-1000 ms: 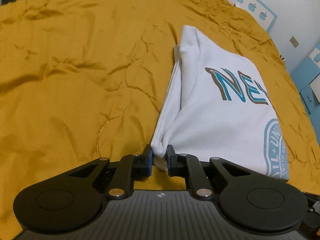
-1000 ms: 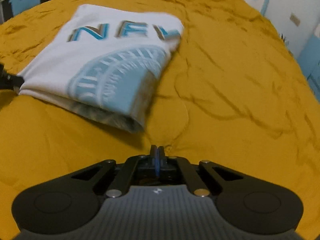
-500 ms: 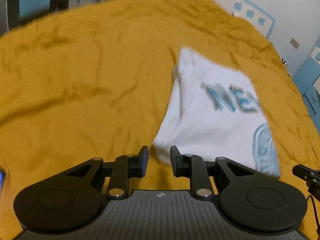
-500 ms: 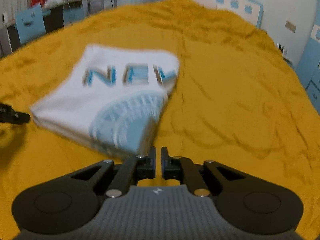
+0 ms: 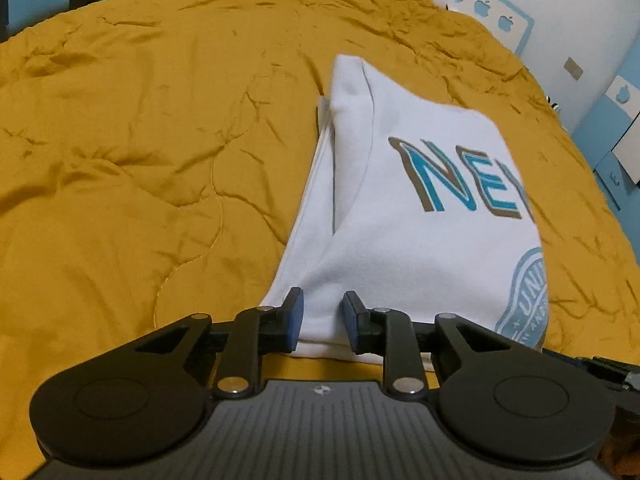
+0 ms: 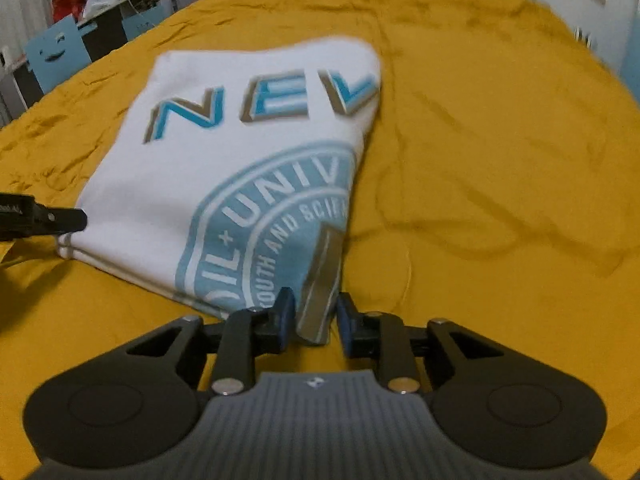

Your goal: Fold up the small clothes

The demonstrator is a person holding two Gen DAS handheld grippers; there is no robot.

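Observation:
A folded white T-shirt (image 5: 420, 216) with blue "NEV" lettering and a round light-blue seal lies on the yellow quilt (image 5: 140, 140). It also shows in the right wrist view (image 6: 224, 168). My left gripper (image 5: 322, 318) is open, its blue pads on either side of the shirt's near left corner. My right gripper (image 6: 314, 318) is open, its pads on either side of the shirt's near right corner, where grey inner layers show. The tip of the left gripper (image 6: 60, 218) shows at the shirt's left edge in the right wrist view.
The quilt covers a wide bed. A white and blue wall with apple shapes (image 5: 484, 8) stands behind it. Blue furniture (image 5: 616, 128) stands at the right. A desk with clutter and a blue chair (image 6: 56, 50) stand at the back left.
My left gripper let go of the shirt's corner and opened wider. My right gripper, shut and away from the shirt, opened and moved up to the near right corner.

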